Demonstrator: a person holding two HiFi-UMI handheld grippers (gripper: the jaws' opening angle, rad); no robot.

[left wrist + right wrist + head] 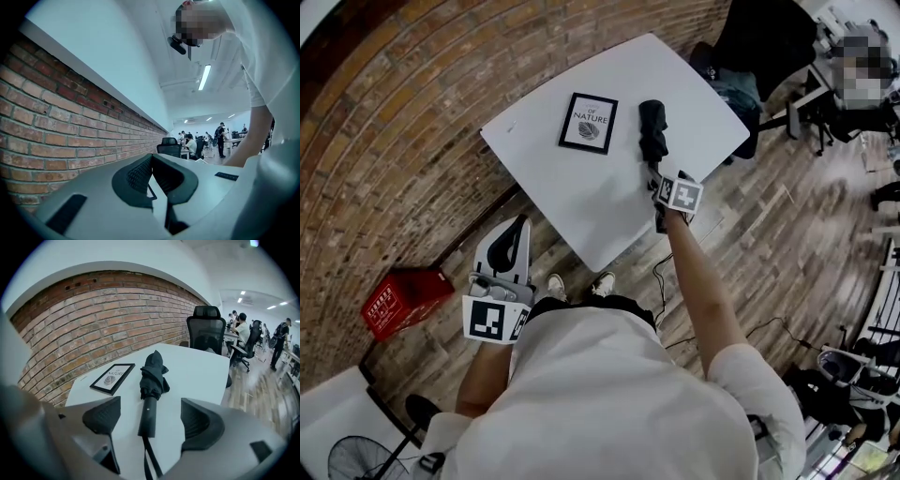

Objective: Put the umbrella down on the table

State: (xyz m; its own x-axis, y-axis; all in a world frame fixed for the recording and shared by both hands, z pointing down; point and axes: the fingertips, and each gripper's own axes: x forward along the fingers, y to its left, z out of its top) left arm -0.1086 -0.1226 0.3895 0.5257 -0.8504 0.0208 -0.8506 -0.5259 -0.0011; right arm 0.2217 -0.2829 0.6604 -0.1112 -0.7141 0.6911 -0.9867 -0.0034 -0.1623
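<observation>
A folded black umbrella [653,131] lies flat on the white table [581,211], its handle and wrist strap pointing toward me. My right gripper [655,176] hovers just above the handle end, jaws wide open and touching nothing. In the right gripper view the umbrella [152,380] rests on the table [197,371] between and beyond the pads of the right gripper [150,414]. My left gripper [510,244] hangs off the table's near edge at my left side, jaws together and empty. In its own view the left gripper [152,176] points level along the brick wall.
A framed print [589,123] lies on the table left of the umbrella. A black office chair [748,45] stands at the table's far corner. A red crate [401,300] sits by the brick wall [384,159], and a fan [361,459] stands at bottom left.
</observation>
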